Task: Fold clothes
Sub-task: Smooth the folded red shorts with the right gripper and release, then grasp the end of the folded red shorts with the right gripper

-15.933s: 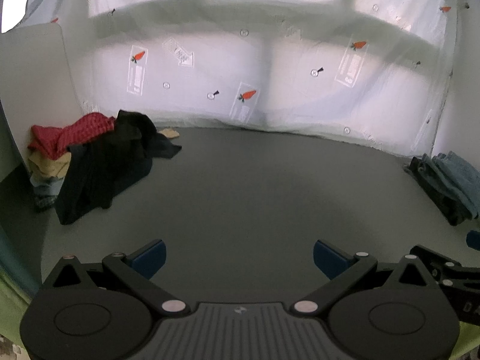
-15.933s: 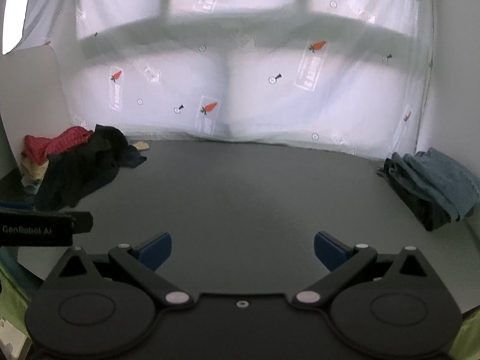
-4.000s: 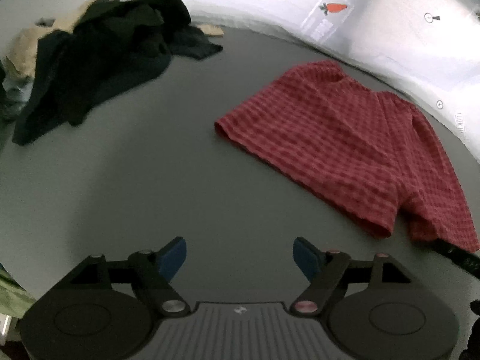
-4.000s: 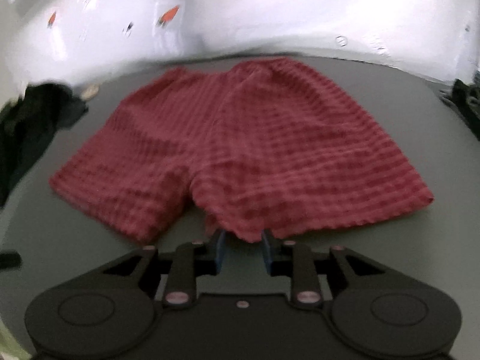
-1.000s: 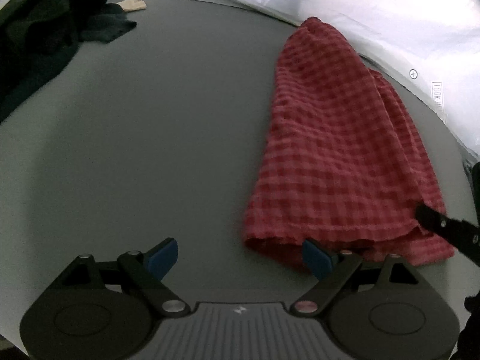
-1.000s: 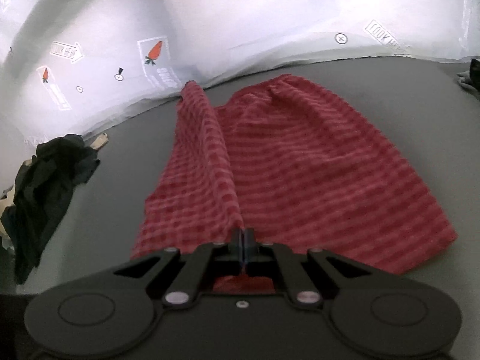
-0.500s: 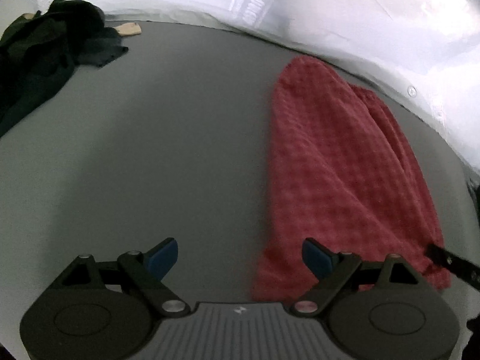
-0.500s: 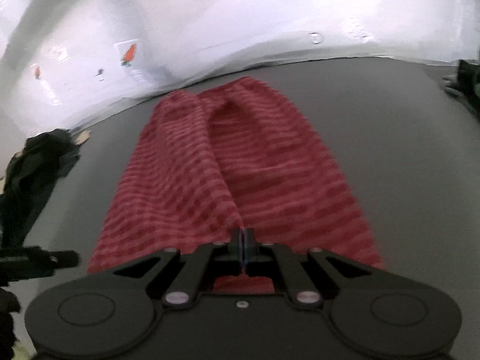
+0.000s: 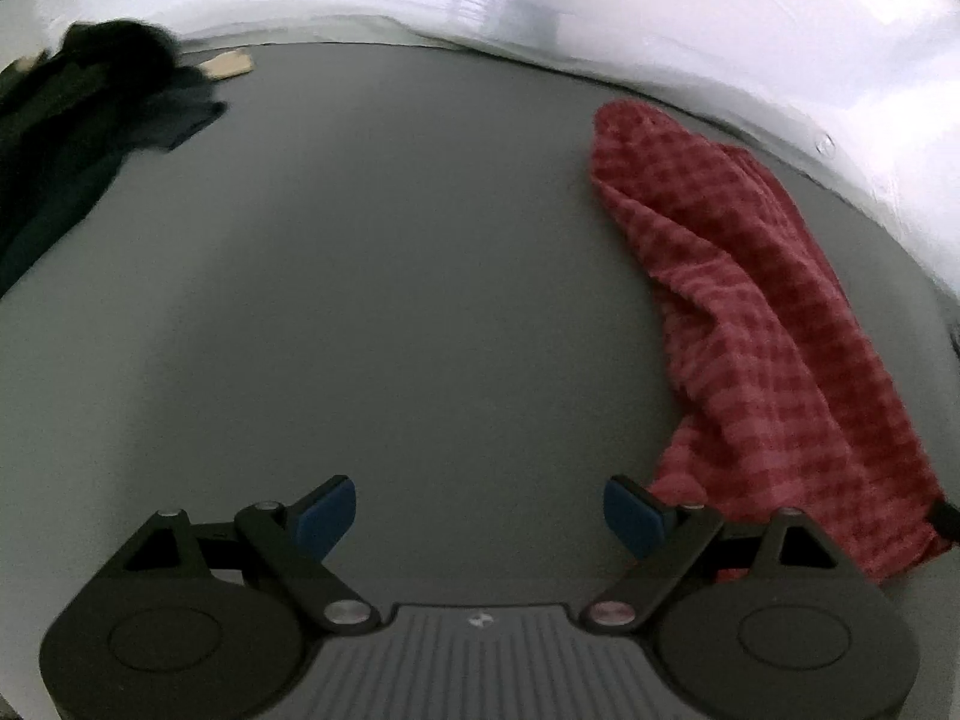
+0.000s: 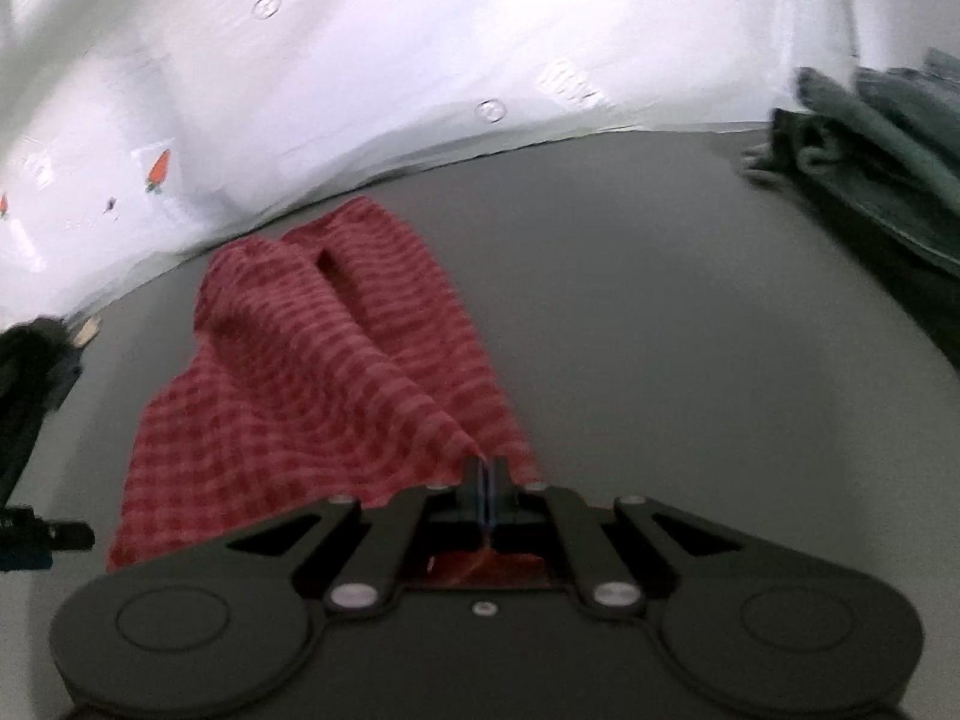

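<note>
While a heap of dark clothes sits at the far left of the grey desk, the left gripper waits with its blue fingers wide apart and nothing between them. Just to its right lie the red checked shorts, folded long and bunched up. The right gripper has its fingers pinched tight on the near edge of the shorts. Folded blue-green clothes rest at the far right

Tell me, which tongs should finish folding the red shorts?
Probably the right tongs: they are already shut on the red shorts. The left tongs are open, beside the cloth.
</note>
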